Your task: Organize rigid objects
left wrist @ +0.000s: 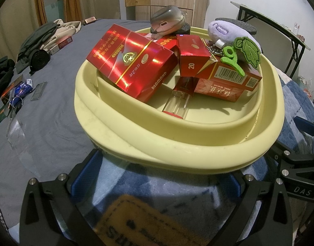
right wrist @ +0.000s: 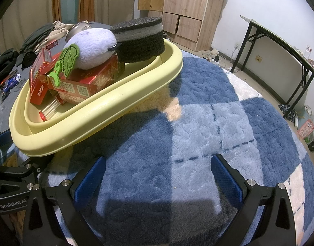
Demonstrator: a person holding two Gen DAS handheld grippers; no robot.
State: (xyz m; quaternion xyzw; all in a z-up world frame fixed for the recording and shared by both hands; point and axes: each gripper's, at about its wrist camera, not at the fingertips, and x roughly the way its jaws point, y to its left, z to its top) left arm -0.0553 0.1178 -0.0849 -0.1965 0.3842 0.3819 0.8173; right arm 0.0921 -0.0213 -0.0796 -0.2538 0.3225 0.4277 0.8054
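While both claws gape empty, the pale-yellow oval plastic tub (left wrist: 177, 155) of red cartons lies on the blue fleece blanket (right wrist: 198, 123), directly ahead of the left claw (left wrist: 157, 176), leftward of the right claw (right wrist: 159, 176).

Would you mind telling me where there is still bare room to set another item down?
Free: the basin floor beside the clear lighter near its front rim, and the blue blanket right of the basin. The rear is crowded with red boxes.
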